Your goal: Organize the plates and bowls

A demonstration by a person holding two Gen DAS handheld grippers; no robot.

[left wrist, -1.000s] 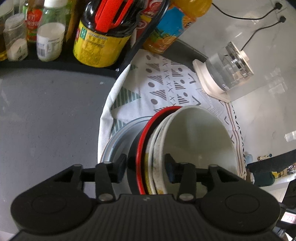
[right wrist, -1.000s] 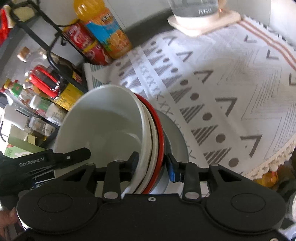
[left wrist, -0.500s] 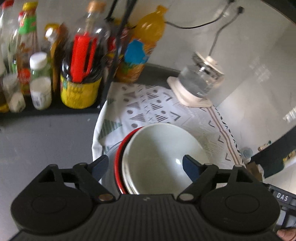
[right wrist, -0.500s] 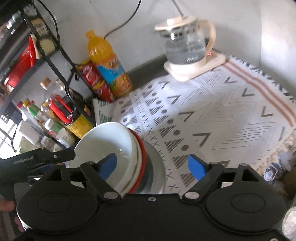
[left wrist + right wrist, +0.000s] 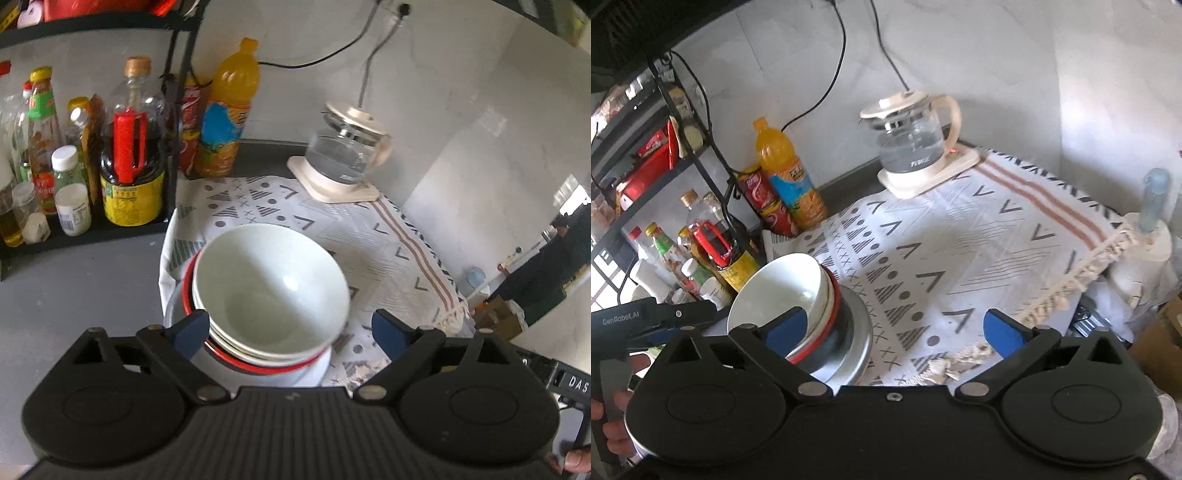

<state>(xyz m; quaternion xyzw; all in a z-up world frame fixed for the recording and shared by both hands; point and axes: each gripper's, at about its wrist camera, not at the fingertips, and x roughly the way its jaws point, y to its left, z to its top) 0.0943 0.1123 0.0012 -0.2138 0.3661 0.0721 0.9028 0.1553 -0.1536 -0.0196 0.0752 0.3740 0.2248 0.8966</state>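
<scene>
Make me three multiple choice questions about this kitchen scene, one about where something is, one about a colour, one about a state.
1. Where does the stack of bowls sit?
A. on the patterned cloth's edge
B. on the shelf
C. beside the kettle

2. What colour is the rim under the white bowls?
A. blue
B. red
C. green

3. How are the two grippers?
A. both shut on a bowl
B. one shut
C. both open

Answers: 1 A, the stack rests on the cloth near the shelf side. 2 B, a red rim shows. 3 C, left gripper and right gripper have spread fingers holding nothing.
</scene>
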